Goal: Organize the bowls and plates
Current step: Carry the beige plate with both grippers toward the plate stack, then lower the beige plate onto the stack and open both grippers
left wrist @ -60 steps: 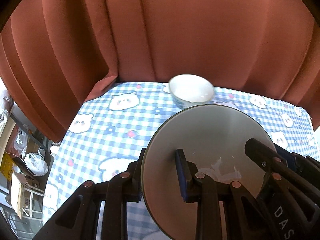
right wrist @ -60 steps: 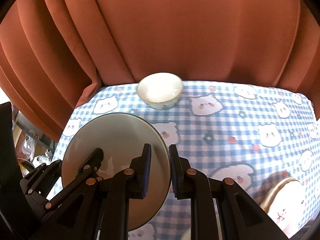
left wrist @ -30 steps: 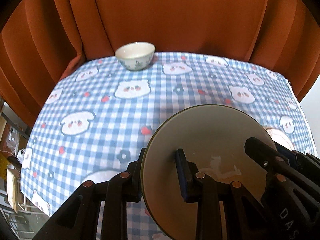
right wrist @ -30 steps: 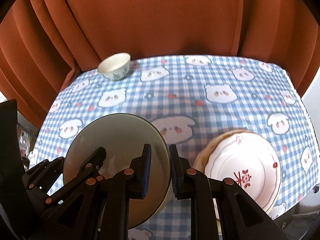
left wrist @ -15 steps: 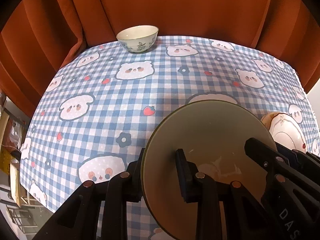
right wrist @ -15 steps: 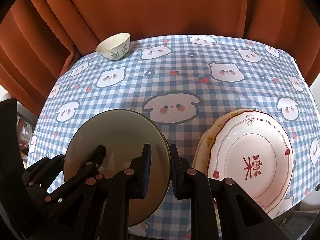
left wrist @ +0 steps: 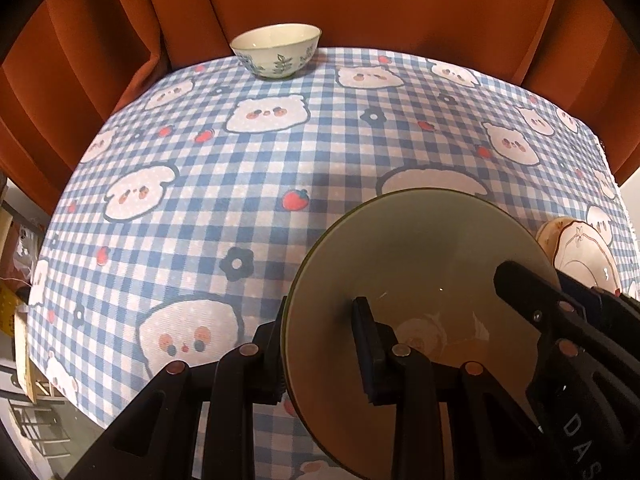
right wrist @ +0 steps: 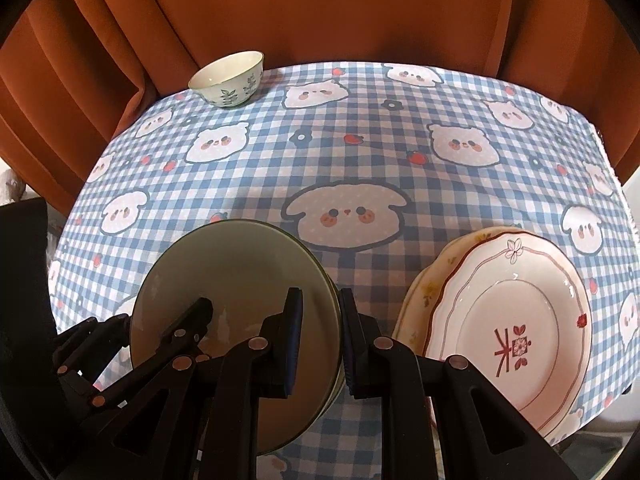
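Green-grey and shiny, the big plate [right wrist: 236, 280] is right in front of me, held up over the table [left wrist: 240, 184]. My left tongs [left wrist: 320, 344] pinch its left rim, and my right tongs [right wrist: 320, 336] pinch its right rim. Both tongs are almost closed, with only the thin rim between the pads.

I think the job now is to put this plate down with the other plates. To do it well, I should keep both sides level, so it does not tip. I should go down slowly and not let go until the plate sits flat. Both tongs should open at the same time.

Just past my right tongs is the pink plate [right wrist: 516, 320] with the red flower mark. It sits on top of a cream plate [right wrist: 428, 284] with little yellow flowers. They are near the right edge of the table.

Far away, by the orange curtain [right wrist: 320, 12], stands a small bowl [right wrist: 228, 78] with blue leaves on it.

Count: three plates that I can see, one in my tongs and two stacked. One bowl. Two tongs.
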`<state>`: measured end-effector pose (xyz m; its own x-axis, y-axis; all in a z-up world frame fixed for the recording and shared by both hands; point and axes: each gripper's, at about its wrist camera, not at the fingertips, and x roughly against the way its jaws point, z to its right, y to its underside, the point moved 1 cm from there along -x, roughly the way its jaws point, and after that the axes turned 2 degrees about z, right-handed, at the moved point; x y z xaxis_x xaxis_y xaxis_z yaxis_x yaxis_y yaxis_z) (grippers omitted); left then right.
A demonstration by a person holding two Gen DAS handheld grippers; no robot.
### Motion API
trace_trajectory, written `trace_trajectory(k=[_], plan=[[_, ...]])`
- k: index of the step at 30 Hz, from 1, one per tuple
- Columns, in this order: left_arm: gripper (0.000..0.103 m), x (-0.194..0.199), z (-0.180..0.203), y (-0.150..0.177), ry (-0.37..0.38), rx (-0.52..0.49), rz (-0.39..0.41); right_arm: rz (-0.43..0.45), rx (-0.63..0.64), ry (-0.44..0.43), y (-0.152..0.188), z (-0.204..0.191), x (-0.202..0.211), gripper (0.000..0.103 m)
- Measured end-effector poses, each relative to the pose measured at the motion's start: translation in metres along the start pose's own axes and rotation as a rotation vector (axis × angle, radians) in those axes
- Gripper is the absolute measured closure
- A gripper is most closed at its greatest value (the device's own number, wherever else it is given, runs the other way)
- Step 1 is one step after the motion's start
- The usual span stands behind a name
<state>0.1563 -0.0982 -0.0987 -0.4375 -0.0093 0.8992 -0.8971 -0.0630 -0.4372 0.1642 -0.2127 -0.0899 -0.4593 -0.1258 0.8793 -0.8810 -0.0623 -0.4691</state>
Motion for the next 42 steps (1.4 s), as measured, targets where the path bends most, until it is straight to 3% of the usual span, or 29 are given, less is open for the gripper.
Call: trace_trajectory(k=[8, 9, 13, 15, 18, 24, 42], plan=[[0.076, -0.001, 0.002, 0.004, -0.002, -0.008, 0.016, 0.023, 0.022, 0.042, 0.006, -0.002, -0.001, 0.079], [0.072, -0.001, 0.002, 0.004, 0.004, -0.008, 0.014, 0.024, 0.023, 0.046, 0.006, -0.003, -0.001, 0.079], [0.065, 0.004, -0.001, 0.005, 0.041, -0.005, 0.015, 0.007, 0.029, 0.014, 0.007, -0.007, 0.0, 0.058], [0.053, 0.008, -0.004, 0.005, 0.044, -0.015, 0.023, 0.003, 0.02, 0.015, 0.008, -0.009, 0.001, 0.051], [0.04, 0.014, -0.009, 0.002, 0.053, -0.029, 0.043, 0.012, 0.009, 0.019, 0.008, -0.015, 0.005, 0.045], [0.032, 0.029, -0.027, -0.011, 0.081, -0.058, 0.101, 0.048, -0.001, 0.053, -0.002, -0.031, 0.018, 0.033], [0.03, 0.064, -0.118, -0.089, 0.1, -0.129, 0.237, 0.177, -0.069, 0.118, -0.072, -0.128, 0.043, 0.031]])
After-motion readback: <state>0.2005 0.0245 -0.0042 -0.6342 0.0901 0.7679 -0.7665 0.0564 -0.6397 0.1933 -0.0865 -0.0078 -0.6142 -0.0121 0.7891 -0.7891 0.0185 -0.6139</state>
